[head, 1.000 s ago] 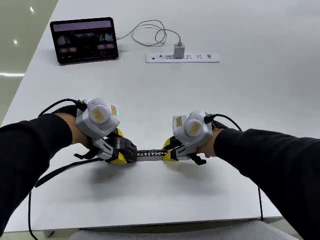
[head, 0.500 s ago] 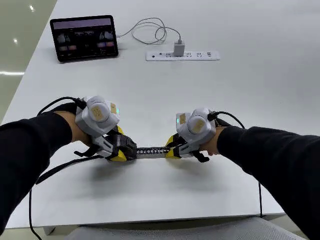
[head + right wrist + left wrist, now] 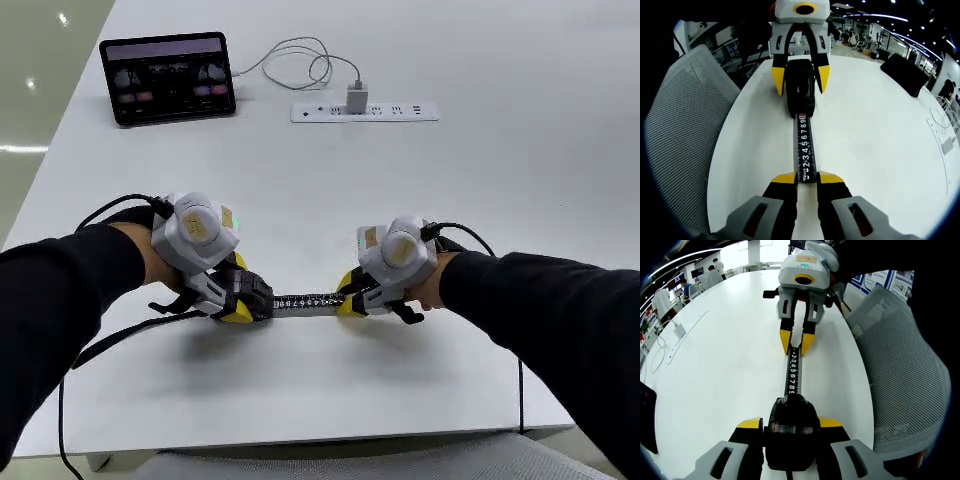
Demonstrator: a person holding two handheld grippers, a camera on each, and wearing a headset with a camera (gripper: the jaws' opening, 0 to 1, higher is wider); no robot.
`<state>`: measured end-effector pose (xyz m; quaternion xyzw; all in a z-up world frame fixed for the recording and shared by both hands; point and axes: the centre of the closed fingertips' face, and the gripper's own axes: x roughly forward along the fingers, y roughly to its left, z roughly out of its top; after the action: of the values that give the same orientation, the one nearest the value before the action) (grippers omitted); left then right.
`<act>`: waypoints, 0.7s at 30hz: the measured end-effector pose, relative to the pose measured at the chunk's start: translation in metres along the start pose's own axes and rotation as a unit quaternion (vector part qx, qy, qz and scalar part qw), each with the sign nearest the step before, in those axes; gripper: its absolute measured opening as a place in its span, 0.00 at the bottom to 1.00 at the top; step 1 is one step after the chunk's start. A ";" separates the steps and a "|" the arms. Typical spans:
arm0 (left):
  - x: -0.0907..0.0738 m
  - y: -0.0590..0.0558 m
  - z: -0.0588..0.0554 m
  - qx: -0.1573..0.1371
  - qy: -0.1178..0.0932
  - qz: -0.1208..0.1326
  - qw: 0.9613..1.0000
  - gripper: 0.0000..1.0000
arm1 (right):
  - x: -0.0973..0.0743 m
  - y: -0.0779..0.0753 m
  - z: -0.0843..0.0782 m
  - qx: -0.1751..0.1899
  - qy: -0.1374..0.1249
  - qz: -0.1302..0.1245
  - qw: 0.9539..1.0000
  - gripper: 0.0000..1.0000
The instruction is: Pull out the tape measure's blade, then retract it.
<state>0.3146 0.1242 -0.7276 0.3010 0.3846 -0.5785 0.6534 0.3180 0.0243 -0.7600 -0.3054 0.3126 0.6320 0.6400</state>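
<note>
L. tool is clamped on the black case of the tape measure. R. tool is pinched together on the end of the blade, w/ a short piece of blade stretched straight btw. them, along the white table. At the far side of the table are a tablet & a power strip, well apart from both tools.

- Tape measure: one counted.
- Blade: one.
- Grippers: two, namely left gripper and right gripper.
- Tablet: one.
- Power strip: one.
- Charger: one.
- White cable: one.
- Table: one.
- Mesh chair: one.
- Background people: several, too small for a firm count.
</note>
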 end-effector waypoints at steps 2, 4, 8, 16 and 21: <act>0.000 0.000 0.000 0.000 0.000 0.000 1.000 0.36 | -0.001 0.000 -0.001 0.002 0.000 0.000 1.000 0.09; 0.000 0.000 0.000 0.001 0.000 0.000 1.000 0.36 | -0.001 0.000 -0.001 0.003 0.000 0.000 1.000 0.09; 0.000 0.000 0.000 0.002 0.000 0.000 1.000 0.36 | -0.002 0.001 -0.003 0.004 0.001 0.001 1.000 0.09; 0.000 0.000 -0.001 0.002 0.000 0.000 1.000 0.36 | -0.006 0.001 -0.007 0.008 0.002 0.000 1.000 0.09; 0.000 0.000 -0.001 0.003 0.000 0.000 1.000 0.36 | -0.008 0.000 -0.010 0.010 0.003 -0.002 1.000 0.09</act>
<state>0.3144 0.1249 -0.7281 0.3029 0.3828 -0.5793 0.6528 0.3174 0.0109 -0.7598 -0.3016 0.3200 0.6271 0.6430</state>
